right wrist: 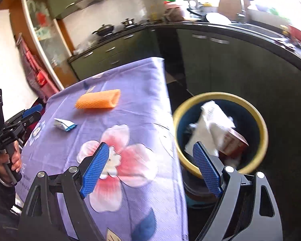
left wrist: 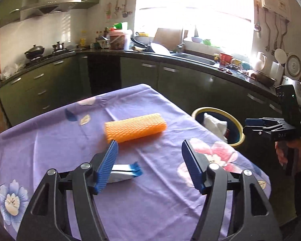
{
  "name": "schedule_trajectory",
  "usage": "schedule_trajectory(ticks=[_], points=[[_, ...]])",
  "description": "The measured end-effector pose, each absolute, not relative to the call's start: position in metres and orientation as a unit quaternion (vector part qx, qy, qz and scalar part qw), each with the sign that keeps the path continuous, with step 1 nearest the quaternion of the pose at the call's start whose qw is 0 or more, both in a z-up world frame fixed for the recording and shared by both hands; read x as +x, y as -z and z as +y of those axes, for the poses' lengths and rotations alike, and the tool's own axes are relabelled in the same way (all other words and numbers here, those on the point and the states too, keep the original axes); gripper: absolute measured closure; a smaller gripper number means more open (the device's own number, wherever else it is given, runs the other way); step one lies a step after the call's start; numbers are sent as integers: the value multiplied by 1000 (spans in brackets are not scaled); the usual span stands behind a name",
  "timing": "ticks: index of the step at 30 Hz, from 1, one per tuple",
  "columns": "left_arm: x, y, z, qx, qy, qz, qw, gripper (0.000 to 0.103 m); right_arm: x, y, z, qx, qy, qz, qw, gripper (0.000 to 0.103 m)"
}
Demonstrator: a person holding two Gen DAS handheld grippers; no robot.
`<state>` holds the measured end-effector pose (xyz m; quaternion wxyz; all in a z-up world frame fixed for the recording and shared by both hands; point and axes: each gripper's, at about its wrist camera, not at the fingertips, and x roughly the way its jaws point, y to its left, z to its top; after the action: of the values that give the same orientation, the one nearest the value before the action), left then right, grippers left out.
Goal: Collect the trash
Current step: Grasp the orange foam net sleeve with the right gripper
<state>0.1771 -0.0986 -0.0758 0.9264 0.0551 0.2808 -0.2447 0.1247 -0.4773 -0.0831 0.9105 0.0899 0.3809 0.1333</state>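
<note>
An orange foam net sleeve (left wrist: 135,127) lies on the purple flowered tablecloth (left wrist: 150,190); it also shows in the right wrist view (right wrist: 98,99). A silver and blue wrapper (left wrist: 124,172) lies nearer, partly behind my left finger; it shows too in the right wrist view (right wrist: 64,125). My left gripper (left wrist: 149,150) is open and empty above the cloth, just short of the sleeve. My right gripper (right wrist: 150,154) is open and empty over the table's right edge beside the yellow-rimmed bin (right wrist: 258,120), which holds white paper (right wrist: 212,120) and a carton. The right gripper also appears in the left wrist view (left wrist: 254,123).
The bin (left wrist: 237,124) stands on the floor at the table's right side. Dark green kitchen cabinets (left wrist: 170,76) and a cluttered counter with a sink run behind the table. A stove with pots (left wrist: 35,52) is at the far left.
</note>
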Motion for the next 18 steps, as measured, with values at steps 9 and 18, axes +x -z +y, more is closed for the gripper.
schedule_trajectory(ticks=[9,18], points=[[187,85,-40,36,201,269,941,38,231,76,-350,-35,-254,396,882,19],[183,88,-42,39,218,269,937,36,310,112,-281,-208,-329,437,811,19]])
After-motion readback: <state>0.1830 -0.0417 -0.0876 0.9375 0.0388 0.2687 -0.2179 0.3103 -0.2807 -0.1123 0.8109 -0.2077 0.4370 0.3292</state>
